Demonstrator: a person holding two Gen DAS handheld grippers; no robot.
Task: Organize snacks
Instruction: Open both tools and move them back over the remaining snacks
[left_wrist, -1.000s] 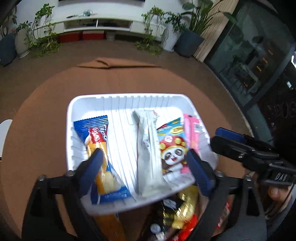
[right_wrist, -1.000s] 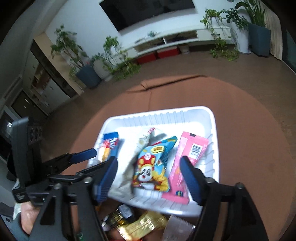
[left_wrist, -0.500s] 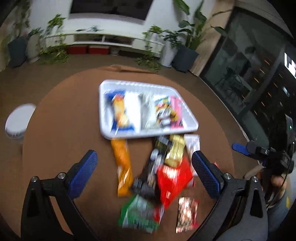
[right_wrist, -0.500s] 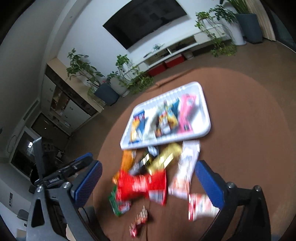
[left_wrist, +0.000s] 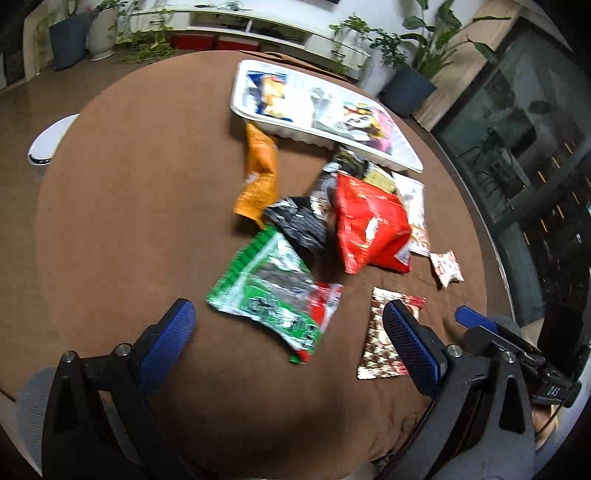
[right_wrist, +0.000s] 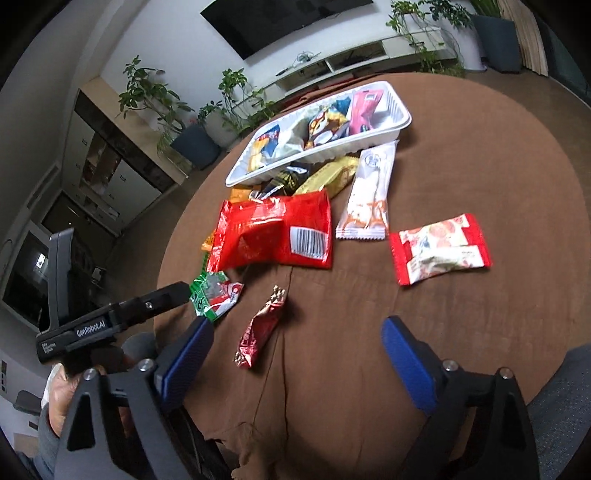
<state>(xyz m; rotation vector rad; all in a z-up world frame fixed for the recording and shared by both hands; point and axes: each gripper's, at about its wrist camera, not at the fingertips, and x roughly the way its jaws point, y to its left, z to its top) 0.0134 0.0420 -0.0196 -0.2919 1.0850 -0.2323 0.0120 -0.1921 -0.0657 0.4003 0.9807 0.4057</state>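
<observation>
Grippers both pulled back from white tray (right_wrist: 397, 123) since 1 s ago; loose snack pile now in view. Left gripper (left_wrist: 288, 332) wide open, empty. Right gripper (right_wrist: 295, 343) jaws just narrowing slightly, open, nothing btwn.

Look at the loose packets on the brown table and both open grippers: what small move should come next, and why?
Probably lower the right gripper onto the small red foil packet just ahead of it. Both grippers are empty, the white tray holds only a few snacks, and this packet lies alone, clear of the pile around the big red bag, so it looks easiest to grasp.
</observation>
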